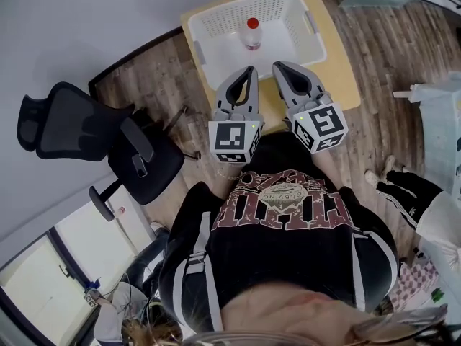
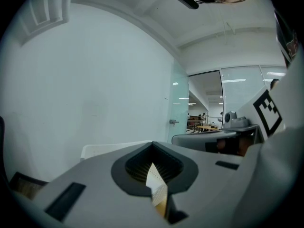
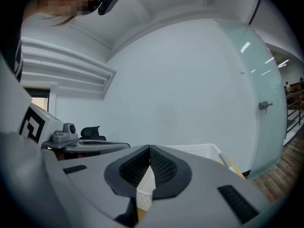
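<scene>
Bottle (image 1: 252, 33) stands upright in the basket (image 1: 216, 20), just beyond both grippers. Left gripper (image 1: 251, 69) and right gripper (image 1: 276, 65) hover at its near wall, jaws closed on nothing; best to open one wide before reaching over that wall

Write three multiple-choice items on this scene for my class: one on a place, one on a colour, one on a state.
1. Where does the bottle stand?
A. in the white basket
B. on a shelf
C. in a sink

2. What colour is the bottle's cap?
A. blue
B. red
C. green

3. How do the jaws of the left gripper and right gripper stand?
A. wide apart
B. shut on a cloth
C. shut, with nothing between them

Answers:
1 A: the head view shows it upright inside the basket.
2 B: the cap is plainly red.
3 C: each gripper view shows the tips meeting, with nothing held.
</scene>
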